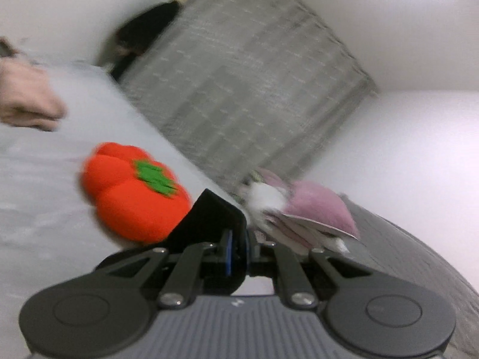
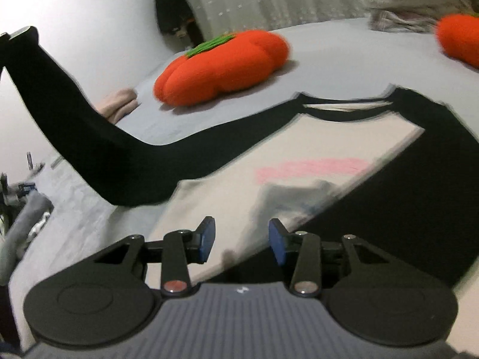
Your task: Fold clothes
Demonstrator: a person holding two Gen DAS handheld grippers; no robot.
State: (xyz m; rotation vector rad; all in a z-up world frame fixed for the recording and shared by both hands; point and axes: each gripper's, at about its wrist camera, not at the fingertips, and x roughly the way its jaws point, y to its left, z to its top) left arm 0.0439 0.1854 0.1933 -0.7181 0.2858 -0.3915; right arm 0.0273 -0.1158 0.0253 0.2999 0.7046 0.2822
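A white shirt [image 2: 299, 149] with black sleeves and a pink print lies spread on the pale grey bed [image 2: 344, 56]. Its left black sleeve [image 2: 89, 137] is lifted off the bed, rising toward the upper left of the right wrist view. In the left wrist view my left gripper [image 1: 238, 239] is shut on the black sleeve cuff [image 1: 209, 218], which sticks up between its fingers. My right gripper [image 2: 242, 239] hovers over the shirt's lower body with its blue pads apart. Nothing is pinched between them.
An orange pumpkin cushion [image 2: 221, 65] lies beyond the shirt, a second one [image 2: 458, 42] at the far right. A pile of clothes [image 2: 413, 3] sits at the back, a folded pink garment [image 2: 119, 104] at the bed's edge. A grey curtain [image 1: 239, 83] hangs behind.
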